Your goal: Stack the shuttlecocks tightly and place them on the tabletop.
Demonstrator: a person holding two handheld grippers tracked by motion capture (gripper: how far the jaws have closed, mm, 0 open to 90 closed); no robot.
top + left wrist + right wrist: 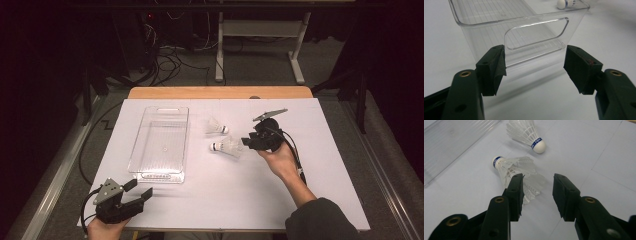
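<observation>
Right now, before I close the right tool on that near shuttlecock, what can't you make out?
- Near shuttlecock: right gripper view, its feather skirt runs behind the right tool's left pad; contact unclear.
- Print on the far shuttlecock band: too small.
- Clear bin: left gripper view, far end cut off by the top edge.
- Left tool: high view, too small to judge.

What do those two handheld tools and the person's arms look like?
Both the left gripper and the right gripper are black, with two blocky padded jaws fixed by brass-coloured rivets. Each carries a grey three-cornered plate on top and trails a black cable. The person's right arm wears a dark sleeve.
</observation>
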